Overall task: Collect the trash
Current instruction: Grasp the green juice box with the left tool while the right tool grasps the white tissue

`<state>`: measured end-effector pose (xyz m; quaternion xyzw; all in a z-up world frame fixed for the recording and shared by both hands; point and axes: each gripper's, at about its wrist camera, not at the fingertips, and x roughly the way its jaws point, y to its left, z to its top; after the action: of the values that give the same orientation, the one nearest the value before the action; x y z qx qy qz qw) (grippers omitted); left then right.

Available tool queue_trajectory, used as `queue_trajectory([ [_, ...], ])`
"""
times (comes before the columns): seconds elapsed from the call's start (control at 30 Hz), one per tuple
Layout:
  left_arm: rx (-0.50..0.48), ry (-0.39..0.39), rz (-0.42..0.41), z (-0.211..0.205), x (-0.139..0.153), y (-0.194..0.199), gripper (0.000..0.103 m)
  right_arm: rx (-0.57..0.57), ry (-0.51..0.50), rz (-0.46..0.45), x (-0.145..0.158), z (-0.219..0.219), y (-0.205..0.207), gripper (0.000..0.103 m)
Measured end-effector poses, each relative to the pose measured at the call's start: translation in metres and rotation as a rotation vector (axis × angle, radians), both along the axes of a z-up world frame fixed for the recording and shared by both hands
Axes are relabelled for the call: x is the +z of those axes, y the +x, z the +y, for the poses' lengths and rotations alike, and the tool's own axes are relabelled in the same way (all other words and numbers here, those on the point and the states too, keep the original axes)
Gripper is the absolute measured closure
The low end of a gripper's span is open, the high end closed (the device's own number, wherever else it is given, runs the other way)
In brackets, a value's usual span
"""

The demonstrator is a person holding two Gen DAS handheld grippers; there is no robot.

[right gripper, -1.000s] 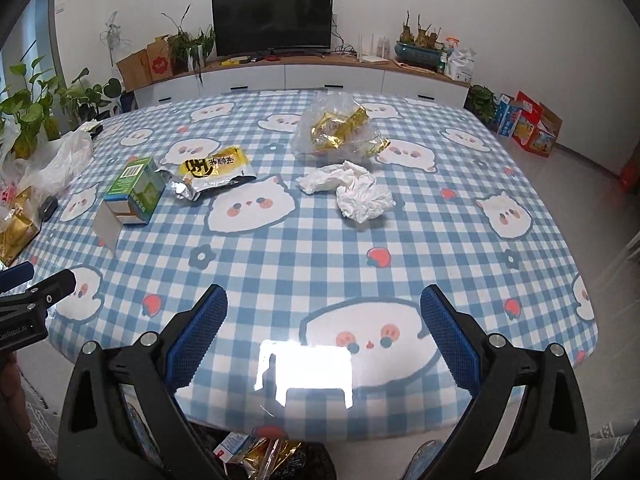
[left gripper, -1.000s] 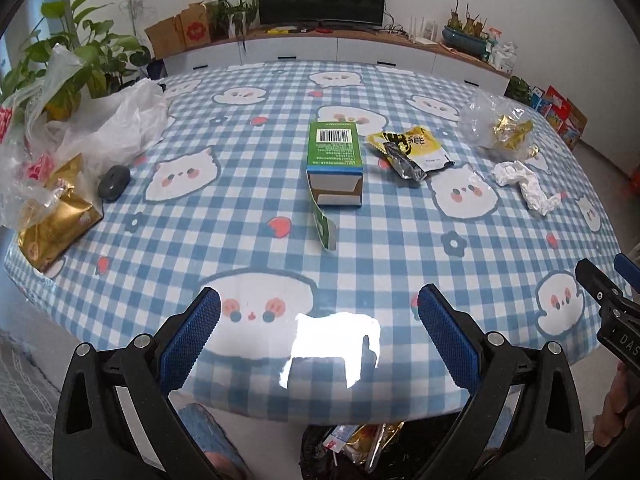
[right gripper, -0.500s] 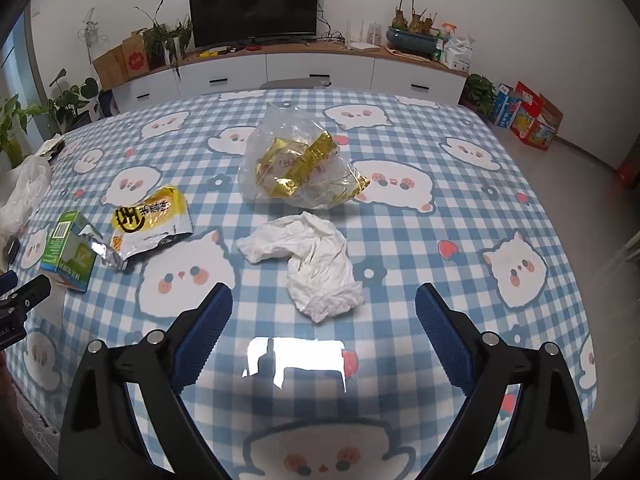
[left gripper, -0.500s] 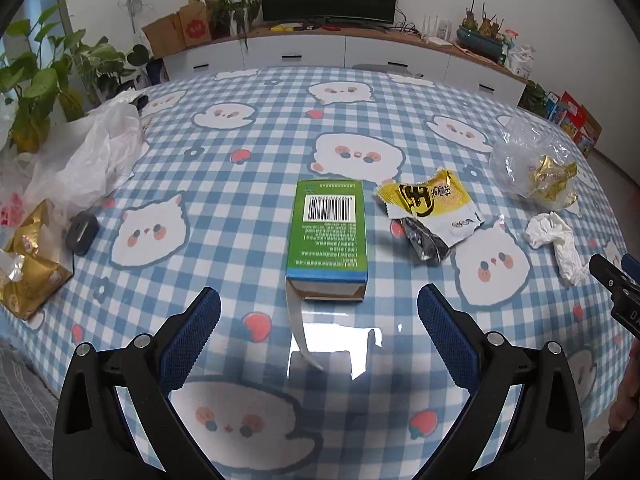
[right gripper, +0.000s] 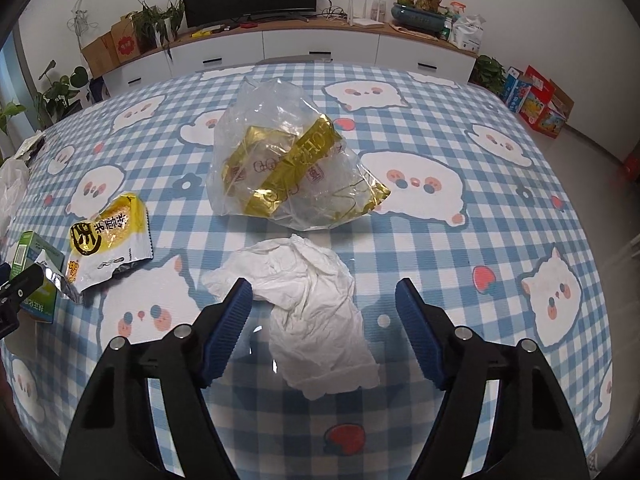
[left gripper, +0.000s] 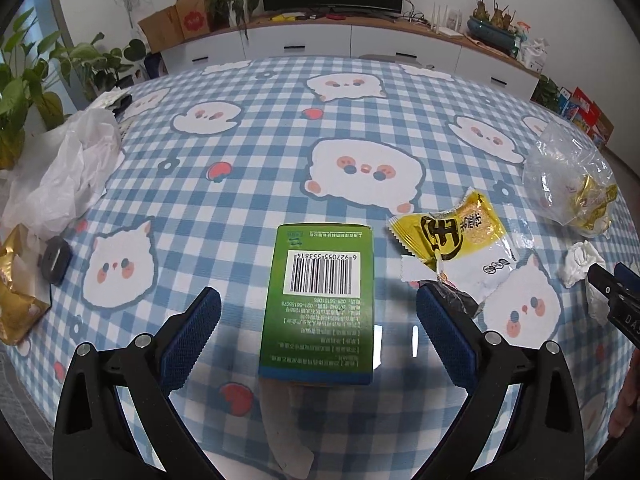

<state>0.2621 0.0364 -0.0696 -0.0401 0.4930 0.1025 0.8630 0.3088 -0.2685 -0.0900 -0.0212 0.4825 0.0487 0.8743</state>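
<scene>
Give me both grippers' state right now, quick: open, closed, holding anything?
Left gripper: open, holding nothing, jaws either side of the green box.
Right gripper: open, holding nothing, jaws either side of the crumpled tissue.

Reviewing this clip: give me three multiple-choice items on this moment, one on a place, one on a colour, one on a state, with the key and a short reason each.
1. What lies between the open fingers of the right gripper?
A. crumpled white tissue
B. a blue mug
C. a metal spoon

2. What colour is the top face of the box in front of the left gripper?
A. red
B. green
C. purple

3. How does the left gripper stand relative to the box?
A. shut on it
B. open, fingers either side, apart from it
C. lifting it off the table

Key: 1 A, the tissue fills the gap in the right wrist view. 2 B, green with a barcode. 3 B, tablecloth shows between each pad and the box.
</scene>
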Motion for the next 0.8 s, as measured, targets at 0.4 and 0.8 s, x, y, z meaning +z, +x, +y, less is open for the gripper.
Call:
queue_trajectory([
  [0.4, -0.021, -0.012, 0.026, 0.0, -0.014, 0.008, 0.036, 0.001, 0.026, 0.02, -0.008, 0.002, 0.004, 0.07],
  [0.8, -0.037, -0.003, 0.042, -0.001, -0.013, 0.006, 0.057, -0.021, 0.032, 0.018, -0.006, -0.002, 0.003, 0.089],
])
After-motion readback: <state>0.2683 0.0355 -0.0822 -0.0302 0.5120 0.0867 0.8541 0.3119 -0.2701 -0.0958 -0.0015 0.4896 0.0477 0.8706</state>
